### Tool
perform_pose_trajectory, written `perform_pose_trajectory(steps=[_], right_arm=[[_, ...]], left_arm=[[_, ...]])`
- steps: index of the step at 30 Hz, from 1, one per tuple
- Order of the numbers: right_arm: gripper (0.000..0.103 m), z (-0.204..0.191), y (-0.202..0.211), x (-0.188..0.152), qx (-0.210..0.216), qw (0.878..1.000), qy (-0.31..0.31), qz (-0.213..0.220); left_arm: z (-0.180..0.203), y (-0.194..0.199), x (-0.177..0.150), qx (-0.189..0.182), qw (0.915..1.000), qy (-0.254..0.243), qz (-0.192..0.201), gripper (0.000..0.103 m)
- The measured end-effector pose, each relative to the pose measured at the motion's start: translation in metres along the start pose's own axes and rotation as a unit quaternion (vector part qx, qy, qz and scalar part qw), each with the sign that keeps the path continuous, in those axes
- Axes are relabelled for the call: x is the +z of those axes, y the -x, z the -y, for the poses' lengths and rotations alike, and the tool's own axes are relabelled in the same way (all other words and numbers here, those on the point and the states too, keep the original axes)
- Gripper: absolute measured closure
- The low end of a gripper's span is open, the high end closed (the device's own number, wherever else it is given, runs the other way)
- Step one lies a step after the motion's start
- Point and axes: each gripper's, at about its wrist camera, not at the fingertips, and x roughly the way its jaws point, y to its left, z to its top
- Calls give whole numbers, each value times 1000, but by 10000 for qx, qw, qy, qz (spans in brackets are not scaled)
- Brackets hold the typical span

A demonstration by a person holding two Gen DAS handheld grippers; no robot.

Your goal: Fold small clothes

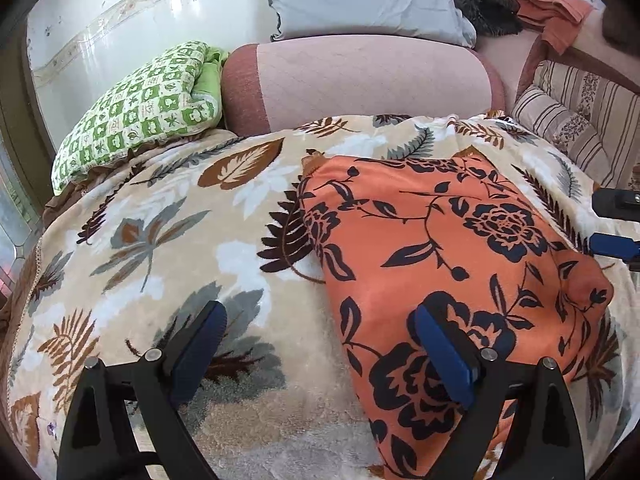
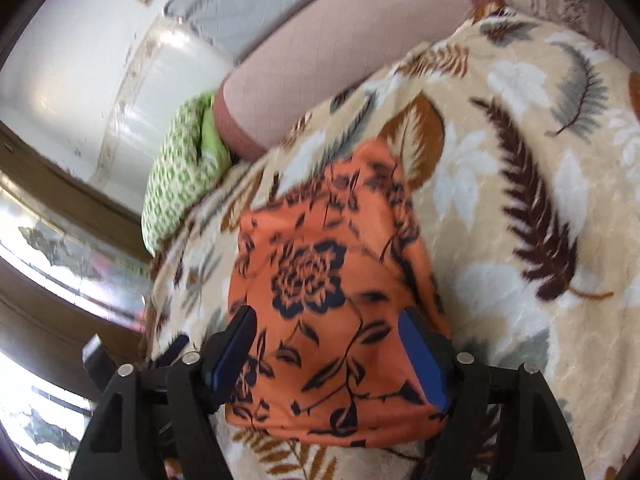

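The orange floral garment (image 2: 320, 320) is spread on the leaf-patterned blanket (image 2: 520, 200), between the released right hand-held gripper (image 2: 328, 354); the left hand-held gripper (image 1: 316, 344) is released at its near-left edge.

No legible text, labels, brands, numbers or signs in either view.
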Motion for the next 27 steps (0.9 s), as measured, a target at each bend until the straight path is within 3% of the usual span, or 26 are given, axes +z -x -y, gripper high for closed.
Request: perform_pose_trajectory(steps=[12,27], right_arm=[[26,30,-7,19,-42,9993,-371,19],[26,36,-23,24,19,9994,-342,-32]], left_arm=[[13,-3,6,-144,9999,-15,-21,8],[23,-11,12,-264,9996,9,-113,8]])
